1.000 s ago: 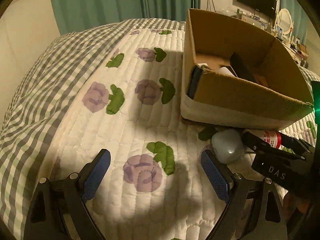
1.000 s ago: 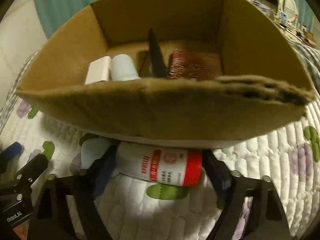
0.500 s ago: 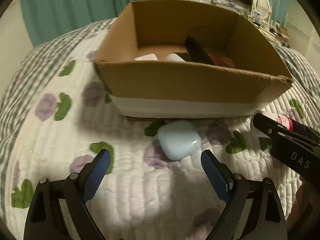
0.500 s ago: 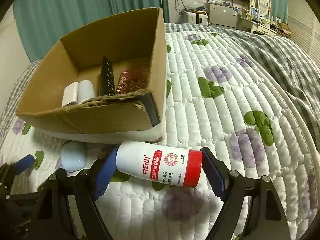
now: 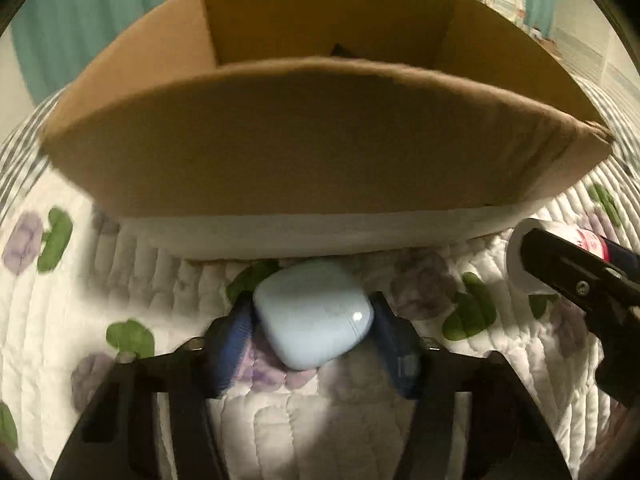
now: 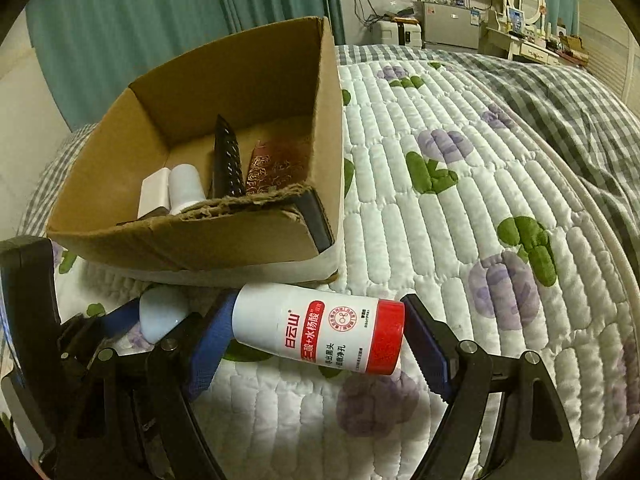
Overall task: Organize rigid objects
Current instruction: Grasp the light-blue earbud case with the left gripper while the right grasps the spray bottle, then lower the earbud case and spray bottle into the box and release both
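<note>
Cardboard box [image 6: 224, 240] sits on the quilted bed cover [image 6: 460, 208], open top, and is the landmark for everything below.

Left hand-held gripper [image 5: 312, 336]: blue pads pressed against both sides of a pale blue earbud case [image 5: 314, 314], so it's clamped on it. Case lies on the cover just in front of the box's near wall [image 5: 312, 152], close to the white strip along the wall's bottom; can't tell if it touches the box. Left view is a bit blurred.

Right hand-held gripper [image 6: 316, 340]: fingers spread wide, w/ a white bottle [image 6: 316, 326] w/ red cap lying on its side between them. Left pad is against the bottle's white base end; right pad is right at the red cap, contact not certain. Bottle is in front of the box's near right corner, red cap pointing away from the earbud case. In the left view the bottle's base end [image 5: 524, 256] shows beyond the box's right front corner, partly behind the right gripper's black finger.

Inside the box: a white block [image 6: 154, 196] and a white cylinder [image 6: 186, 188] side by side at the near wall, a black remote [image 6: 227, 160] leaning upright in the middle, and a dark red patterned item [image 6: 276, 168] to its right. Near wall edge is torn and ragged.
</note>
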{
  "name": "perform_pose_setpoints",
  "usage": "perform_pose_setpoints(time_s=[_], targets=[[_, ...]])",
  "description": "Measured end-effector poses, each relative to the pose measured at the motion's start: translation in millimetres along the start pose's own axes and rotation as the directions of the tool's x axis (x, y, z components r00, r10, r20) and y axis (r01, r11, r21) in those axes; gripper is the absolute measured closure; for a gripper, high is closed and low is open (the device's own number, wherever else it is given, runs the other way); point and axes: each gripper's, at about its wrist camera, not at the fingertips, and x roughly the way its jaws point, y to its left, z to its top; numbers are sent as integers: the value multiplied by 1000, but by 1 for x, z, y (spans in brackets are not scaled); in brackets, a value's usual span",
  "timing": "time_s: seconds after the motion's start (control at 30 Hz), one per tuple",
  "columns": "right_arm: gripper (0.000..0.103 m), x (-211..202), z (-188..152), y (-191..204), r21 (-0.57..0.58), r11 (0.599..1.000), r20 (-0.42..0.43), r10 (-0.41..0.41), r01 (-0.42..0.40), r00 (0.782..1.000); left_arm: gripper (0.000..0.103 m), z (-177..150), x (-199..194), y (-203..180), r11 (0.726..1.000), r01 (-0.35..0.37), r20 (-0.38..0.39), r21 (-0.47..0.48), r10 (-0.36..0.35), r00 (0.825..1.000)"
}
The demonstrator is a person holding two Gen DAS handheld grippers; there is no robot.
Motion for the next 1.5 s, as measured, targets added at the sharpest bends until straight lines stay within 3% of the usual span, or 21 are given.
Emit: perform_pose_setpoints(time_s=[0.4,0.7,0.8,1.07,1.23,1.5], targets=[[21,-24,-7,11,-55,998,35,7,-5,999,45,-9,-43,6,1000,18,35,-19,-18,999],[21,-83,-3,28,-108,994,110,22,-10,994,45,0,-111,42,998,23,142,-51,-16,990],[21,-105,6,35,-131,991,146,12,7,989,45,5,-136,48,998,26,190,-63,-13,982],[21,-154,62,48,-147,988,248,86,-50,965,45,50,-186,63,997,53,304,-56,-34,952],[21,-160,101,57,-176,983,286,107,-58,952,45,88,-184,67,998,45,344,-44,-27,939],[21,-110,142,53,-193,981,271,82,-30,959,45,131,-115,59,998,59,307,-11,-53,950]])
